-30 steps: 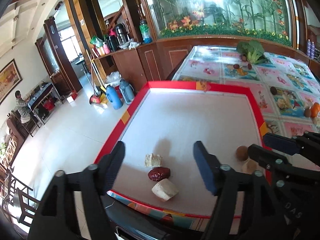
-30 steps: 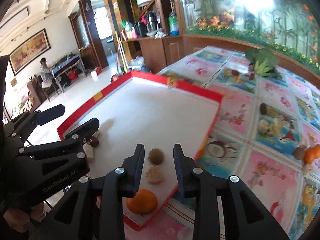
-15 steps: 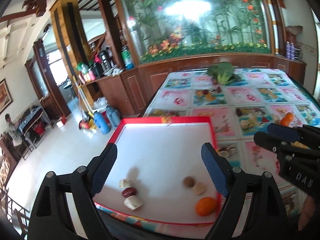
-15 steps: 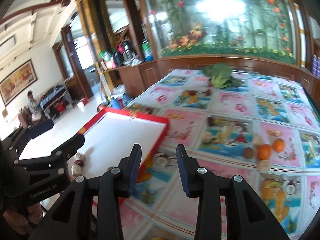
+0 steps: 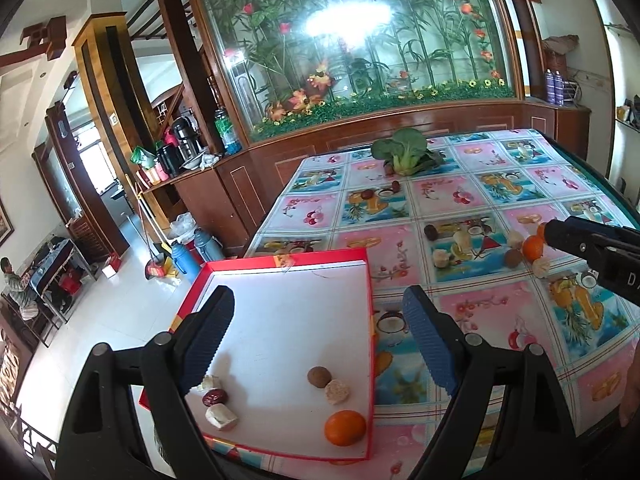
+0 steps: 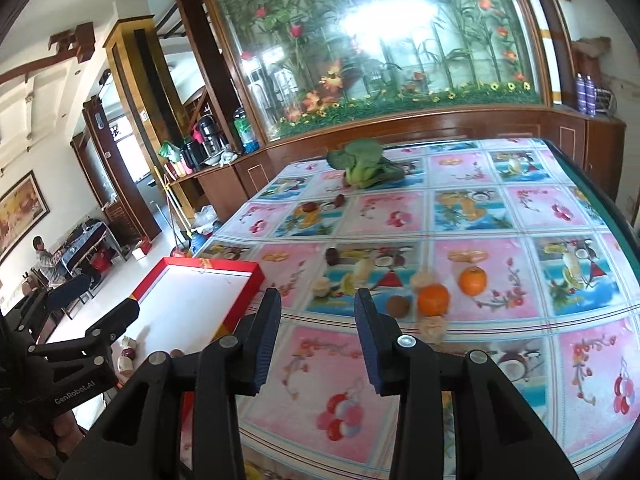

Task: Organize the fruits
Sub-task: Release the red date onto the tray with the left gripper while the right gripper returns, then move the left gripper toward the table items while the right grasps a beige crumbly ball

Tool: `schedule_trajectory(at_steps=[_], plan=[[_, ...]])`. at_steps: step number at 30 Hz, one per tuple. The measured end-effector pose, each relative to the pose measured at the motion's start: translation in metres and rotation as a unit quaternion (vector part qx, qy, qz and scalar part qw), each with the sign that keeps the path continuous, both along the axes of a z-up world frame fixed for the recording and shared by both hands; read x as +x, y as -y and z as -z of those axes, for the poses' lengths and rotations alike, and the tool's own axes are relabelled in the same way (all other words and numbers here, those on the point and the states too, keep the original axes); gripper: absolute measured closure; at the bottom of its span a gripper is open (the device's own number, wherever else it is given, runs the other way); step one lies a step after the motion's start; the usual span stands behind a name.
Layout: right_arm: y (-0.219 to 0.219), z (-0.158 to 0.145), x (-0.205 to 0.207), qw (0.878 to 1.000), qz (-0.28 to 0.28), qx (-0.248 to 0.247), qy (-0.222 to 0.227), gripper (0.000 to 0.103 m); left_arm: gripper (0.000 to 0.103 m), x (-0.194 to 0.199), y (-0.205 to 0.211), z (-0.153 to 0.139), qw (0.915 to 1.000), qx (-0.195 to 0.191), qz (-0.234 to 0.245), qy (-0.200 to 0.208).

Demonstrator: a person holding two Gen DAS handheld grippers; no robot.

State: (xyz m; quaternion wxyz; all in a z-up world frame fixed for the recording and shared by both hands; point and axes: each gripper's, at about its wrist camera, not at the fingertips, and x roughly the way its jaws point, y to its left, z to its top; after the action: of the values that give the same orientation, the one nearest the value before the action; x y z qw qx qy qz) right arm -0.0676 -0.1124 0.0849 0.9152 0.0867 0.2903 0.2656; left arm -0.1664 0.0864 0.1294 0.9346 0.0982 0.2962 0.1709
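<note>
Over the tablecloth [image 6: 472,216]: right gripper [image 6: 318,320] hovering, jaws apart, empty, short of loose fruit cluster: orange [image 6: 433,300], second orange [image 6: 473,280], brown round fruit [image 6: 399,306]. Left gripper [image 5: 316,344] above red tray [image 5: 370,312], jaws wide, empty. Likely next: straddle nearest orange at widest part, close gently. Tray contents: orange fruit [image 5: 345,427], brown ball [image 5: 319,377], pale lump [image 5: 337,392], red date [image 5: 215,397], two white pieces [image 5: 221,418].

Light: bright daylight | Glare: white hotspot on the glass panel [image 5: 344,20] (blown out in both views) | Edges: fisheye bending, dark corners | Blur: slight on right view's fruit
</note>
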Motion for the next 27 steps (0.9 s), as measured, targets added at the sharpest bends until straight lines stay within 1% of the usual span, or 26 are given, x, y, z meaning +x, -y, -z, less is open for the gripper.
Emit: schedule_trajectory(at_steps=[10, 16, 20, 23, 24, 25, 27], plan=[[0.029, 0.005, 0.008, 1.000, 0.020, 0.003, -0.006, 0.065, 0.017, 0.016, 0.021, 0.002, 0.9998, 0.011, 0.010, -0.010], [0.049, 0.008, 0.015, 1.000, 0.027, -0.005, -0.015, 0.065, 0.016, 0.026, 0.029, 0.004, 0.9997, 0.007, 0.013, -0.020], [0.069, 0.022, 0.017, 0.998, 0.035, -0.038, -0.033, 0.065, 0.016, 0.040, 0.040, 0.013, 0.9989, -0.002, 0.021, -0.041], [0.083, 0.038, 0.021, 0.995, 0.036, -0.076, -0.060, 0.059, 0.016, 0.054, 0.049, 0.027, 0.9978, -0.012, 0.030, -0.058], [0.086, 0.045, 0.025, 0.992, 0.039, -0.096, -0.070, 0.059, 0.016, 0.062, 0.053, 0.037, 0.9967, -0.017, 0.033, -0.071], [0.087, 0.049, 0.028, 0.990, 0.040, -0.107, -0.078, 0.059, 0.016, 0.068, 0.057, 0.044, 0.9955, -0.023, 0.038, -0.084], [0.086, 0.056, 0.037, 0.988, 0.030, -0.113, -0.098, 0.059, 0.016, 0.078, 0.063, 0.057, 0.9926, -0.036, 0.048, -0.105]])
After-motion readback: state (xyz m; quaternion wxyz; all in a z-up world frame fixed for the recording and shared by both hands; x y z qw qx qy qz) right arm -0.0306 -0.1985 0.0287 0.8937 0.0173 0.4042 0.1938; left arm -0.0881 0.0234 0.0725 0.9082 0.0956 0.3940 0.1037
